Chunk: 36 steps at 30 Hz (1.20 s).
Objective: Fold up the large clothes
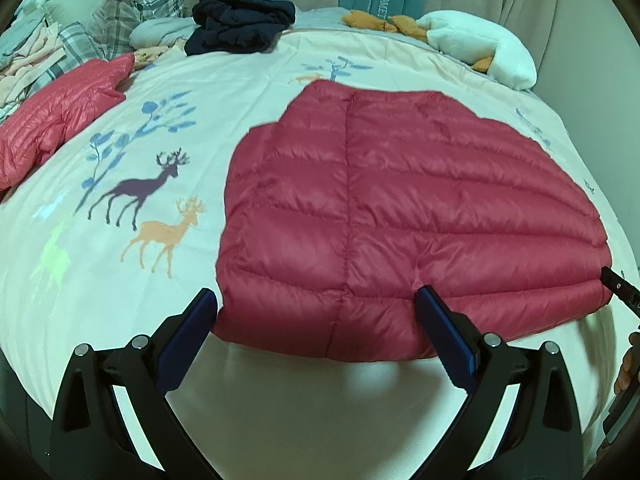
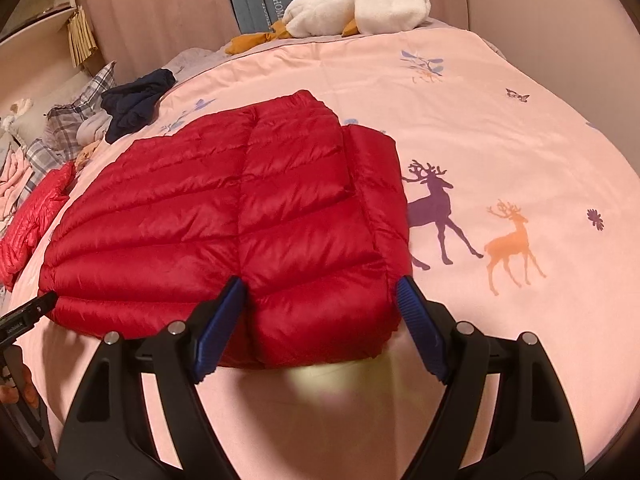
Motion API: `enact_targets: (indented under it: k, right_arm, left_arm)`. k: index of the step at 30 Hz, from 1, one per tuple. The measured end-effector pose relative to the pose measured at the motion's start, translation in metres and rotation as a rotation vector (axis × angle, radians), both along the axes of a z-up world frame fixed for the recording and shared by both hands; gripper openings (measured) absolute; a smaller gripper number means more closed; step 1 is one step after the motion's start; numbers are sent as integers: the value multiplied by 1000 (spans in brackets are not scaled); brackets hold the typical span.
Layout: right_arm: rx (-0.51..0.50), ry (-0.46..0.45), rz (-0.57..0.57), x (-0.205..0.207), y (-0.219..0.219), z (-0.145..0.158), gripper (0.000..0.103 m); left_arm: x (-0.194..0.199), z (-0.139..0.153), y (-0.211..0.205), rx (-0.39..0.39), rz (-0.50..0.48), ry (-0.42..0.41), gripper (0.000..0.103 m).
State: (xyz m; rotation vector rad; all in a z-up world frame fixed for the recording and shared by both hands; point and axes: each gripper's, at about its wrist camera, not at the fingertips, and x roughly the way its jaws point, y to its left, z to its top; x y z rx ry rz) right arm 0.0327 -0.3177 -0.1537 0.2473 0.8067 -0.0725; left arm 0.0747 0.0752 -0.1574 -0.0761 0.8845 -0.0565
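Left wrist: my left gripper [image 1: 316,304] is gaping wide at the red down jacket [image 1: 400,216], lying flat on the deer-print quilt [image 1: 160,128], hem toward me, long axis running away.

Right wrist: my right gripper [image 2: 320,296] is spread open, straddling the jacket's near corner.

Right gripper [image 2: 320,320] is spread wide at the near hem of the red jacket [image 2: 224,216], blue pads [image 2: 218,328] either side of its right corner, gripping nothing. The jacket lies flat on the pink deer quilt [image 2: 500,140], one sleeve folded under along its right edge. The left gripper's tip [image 2: 28,312] pokes in at the jacket's left corner.
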Motion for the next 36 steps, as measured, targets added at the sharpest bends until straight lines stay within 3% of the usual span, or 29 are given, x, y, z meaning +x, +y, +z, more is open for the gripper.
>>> enact_targets:
  k: [8, 19, 22, 25, 36]
  right_arm:
    - [6, 8, -4, 1, -1, -1, 79]
    - [9, 5, 8, -5, -6, 1, 59]
    - [-8, 10, 4, -6, -8, 1, 46]
    - [-11, 10, 5, -7, -9, 0, 40]
    - [37, 23, -31, -8, -18, 1, 34]
  left_arm:
    - [4, -7, 0, 6, -2, 18, 100]
    - [0, 2, 3, -20, -24, 13, 100]
    - [0, 0, 1, -13, -22, 17, 100]
    - [0, -1, 1, -4, -20, 19, 98]
    - [-1, -6, 8, 19, 14, 28, 96]
